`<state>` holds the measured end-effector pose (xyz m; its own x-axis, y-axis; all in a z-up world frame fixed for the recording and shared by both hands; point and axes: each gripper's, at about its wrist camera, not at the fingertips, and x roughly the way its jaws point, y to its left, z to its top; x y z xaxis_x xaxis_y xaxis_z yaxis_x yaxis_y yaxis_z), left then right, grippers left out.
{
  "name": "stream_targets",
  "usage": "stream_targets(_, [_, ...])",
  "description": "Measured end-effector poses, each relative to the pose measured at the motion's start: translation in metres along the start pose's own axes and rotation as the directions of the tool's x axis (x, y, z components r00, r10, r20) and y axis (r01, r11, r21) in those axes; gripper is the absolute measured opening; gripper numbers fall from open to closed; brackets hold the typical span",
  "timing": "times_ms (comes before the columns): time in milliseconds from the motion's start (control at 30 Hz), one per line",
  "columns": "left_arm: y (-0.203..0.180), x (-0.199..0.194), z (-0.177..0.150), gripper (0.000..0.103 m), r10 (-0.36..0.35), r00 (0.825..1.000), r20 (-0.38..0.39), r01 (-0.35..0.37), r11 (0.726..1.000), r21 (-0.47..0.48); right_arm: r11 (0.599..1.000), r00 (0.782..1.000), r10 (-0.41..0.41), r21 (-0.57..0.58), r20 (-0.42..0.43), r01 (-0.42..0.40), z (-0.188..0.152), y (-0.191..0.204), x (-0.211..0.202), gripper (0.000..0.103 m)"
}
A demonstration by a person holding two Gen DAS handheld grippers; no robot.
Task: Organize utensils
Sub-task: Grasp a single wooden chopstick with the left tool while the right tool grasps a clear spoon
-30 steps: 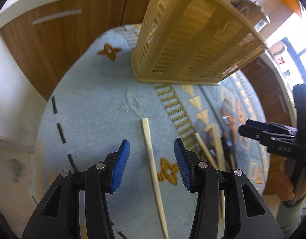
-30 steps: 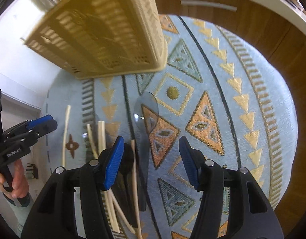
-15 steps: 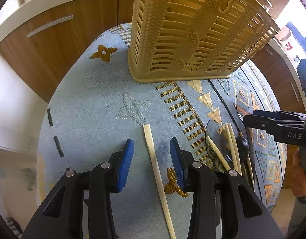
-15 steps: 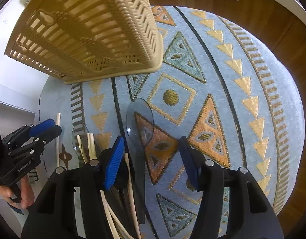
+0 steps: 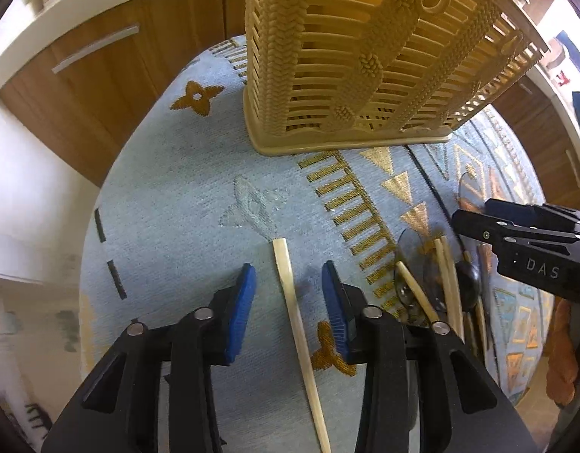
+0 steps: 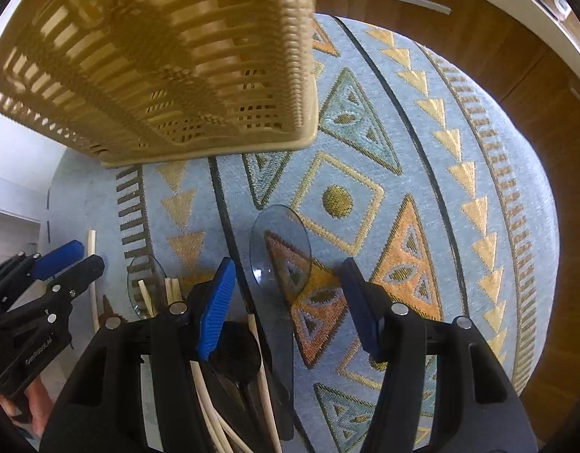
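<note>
A single pale chopstick (image 5: pixel 293 305) lies on the patterned blue cloth (image 5: pixel 169 234). My left gripper (image 5: pixel 288 288) is open and straddles the chopstick low over the cloth, one pad on each side, not touching it. A pile of utensils (image 5: pixel 440 283) lies to its right: several chopsticks, clear spoons and a black spoon. My right gripper (image 6: pixel 286 294) is open above a clear spoon (image 6: pixel 280 249), with the black spoon (image 6: pixel 235 355) and chopsticks (image 6: pixel 259 370) under its left finger. A tan slatted basket (image 5: pixel 365 56) stands behind; it also shows in the right wrist view (image 6: pixel 157 56).
Wooden cabinet fronts (image 5: pixel 112 75) with a white counter edge ring the cloth-covered round table. The left gripper shows at the left of the right wrist view (image 6: pixel 44 283); the right gripper shows at the right of the left wrist view (image 5: pixel 523 241).
Both grippers moved forward and lower toward the basket. My left gripper's jaws narrowed around the single chopstick. My right gripper came over the clear spoon.
</note>
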<state>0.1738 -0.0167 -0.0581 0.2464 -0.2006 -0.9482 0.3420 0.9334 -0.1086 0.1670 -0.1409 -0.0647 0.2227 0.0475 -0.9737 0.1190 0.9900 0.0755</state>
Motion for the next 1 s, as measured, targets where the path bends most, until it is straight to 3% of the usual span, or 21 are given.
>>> stream_targets(100, [-0.003,0.001,0.001,0.018,0.038,0.999,0.007,-0.038,0.999,0.013,1.000,1.000,-0.022,-0.022,0.007,0.022,0.001,0.015,0.001,0.053])
stream_targets(233, [-0.008,0.001,0.002,0.018,0.060,0.998,0.006,-0.060,0.998,0.021,0.997,0.999,-0.052,-0.050,0.012,0.053,0.001,0.030,0.003,0.050])
stream_targets(400, [-0.038,0.004,0.005,0.011,0.164,0.986,-0.006,-0.162,0.979,0.126,0.995,0.998,-0.055,-0.079,-0.020,0.054,0.006,0.041,0.009,0.049])
stream_targets(467, [-0.040,0.005,0.007,0.008,0.158,0.987,-0.020,-0.155,0.981,0.120,0.995,0.998,-0.054,-0.086,-0.022,0.052,0.006,0.046,0.008,0.046])
stream_targets(533, [-0.040,0.004,0.009,0.007,0.148,0.989,-0.017,-0.145,0.983,0.110,0.994,0.999,-0.045,-0.097,-0.018,0.043,0.010,0.044,0.009,0.031])
stream_targets(567, [-0.039,0.005,0.009,0.007,0.144,0.990,-0.013,-0.142,0.984,0.106,0.994,0.999,-0.044,-0.104,-0.014,0.043,0.012,0.046,0.009,0.030])
stream_targets(733, [-0.034,0.001,0.004,0.005,0.138,0.990,0.023,-0.140,0.986,0.087,0.989,0.999,-0.036,-0.142,0.006,0.037,0.010,0.048,0.006,0.030])
stream_targets(867, [-0.033,0.000,-0.008,0.005,0.138,0.987,0.076,-0.146,0.984,0.102,0.977,0.999,-0.001,-0.212,0.053,0.012,0.007,0.052,0.003,0.029])
stream_targets(1000, [-0.034,-0.002,-0.021,0.005,0.131,0.984,0.119,-0.141,0.986,0.086,0.977,0.995,0.058,-0.209,0.078,-0.041,0.001,0.040,-0.002,0.029])
